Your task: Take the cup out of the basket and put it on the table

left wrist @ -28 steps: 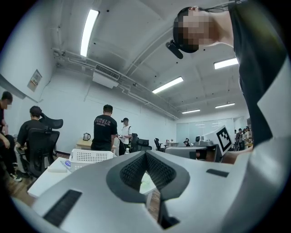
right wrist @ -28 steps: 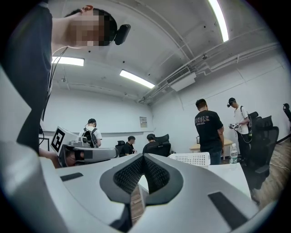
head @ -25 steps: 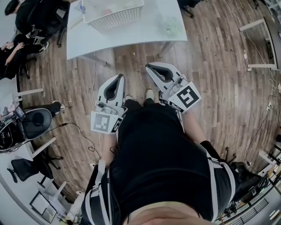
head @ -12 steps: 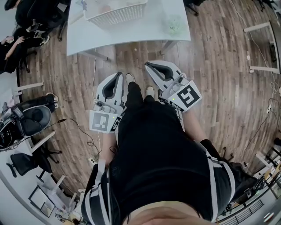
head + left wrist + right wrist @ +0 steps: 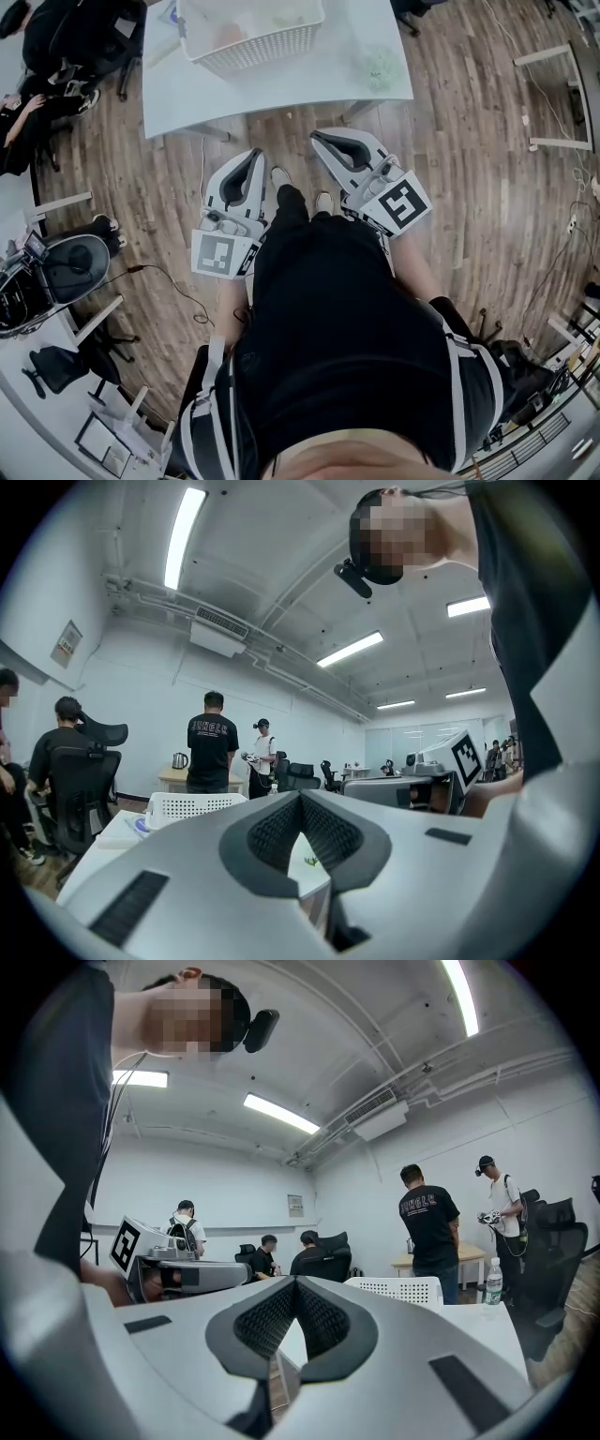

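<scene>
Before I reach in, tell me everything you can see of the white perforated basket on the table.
The white rectangular basket looks like plastic. Its walls are pierced by a fine grid of small holes under a plain solid rim. It stands upright and open-topped on the white table, towards the table's left part in the head view, where the picture's top edge cuts it off. Inside lie a rounded orange-pink thing and some pale shapes, too small to identify. Only its base on the table shows contact.
</scene>
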Motion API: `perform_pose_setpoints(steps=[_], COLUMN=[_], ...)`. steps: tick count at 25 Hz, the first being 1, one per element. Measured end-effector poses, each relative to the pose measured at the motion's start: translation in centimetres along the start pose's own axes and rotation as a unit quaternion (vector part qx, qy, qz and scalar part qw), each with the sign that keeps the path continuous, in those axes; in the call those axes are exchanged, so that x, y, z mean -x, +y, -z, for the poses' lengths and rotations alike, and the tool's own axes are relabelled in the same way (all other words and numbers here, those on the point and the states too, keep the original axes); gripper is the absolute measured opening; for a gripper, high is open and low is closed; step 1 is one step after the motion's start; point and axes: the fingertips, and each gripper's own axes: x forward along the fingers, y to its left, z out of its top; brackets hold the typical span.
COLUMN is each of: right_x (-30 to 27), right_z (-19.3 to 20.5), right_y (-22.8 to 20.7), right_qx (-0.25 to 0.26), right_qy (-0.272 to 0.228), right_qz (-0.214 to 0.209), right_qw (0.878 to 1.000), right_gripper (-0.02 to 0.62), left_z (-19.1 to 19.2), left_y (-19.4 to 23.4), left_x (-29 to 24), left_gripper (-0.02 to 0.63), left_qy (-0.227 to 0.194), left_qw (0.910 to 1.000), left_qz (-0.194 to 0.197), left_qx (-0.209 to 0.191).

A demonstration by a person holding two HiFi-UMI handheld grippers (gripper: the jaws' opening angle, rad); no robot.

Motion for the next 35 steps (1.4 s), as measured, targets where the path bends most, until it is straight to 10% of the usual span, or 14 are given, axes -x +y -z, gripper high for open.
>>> perform_pose_setpoints(steps=[35], right_x=[-14.2], right_z=[-0.6], right_y=[-6.0], right_qx=[0.01], right_qy=[0.023], right_qz=[0.069], right_qw=[0.997], right_gripper=[0.018], left_z=[-0.4], left_y=[13.9], left_x=[-6.1], left_gripper=[0.02], left_qy=[0.021], left_qw=[0.997], left_qz=[0.075], left_qx=[0.003])
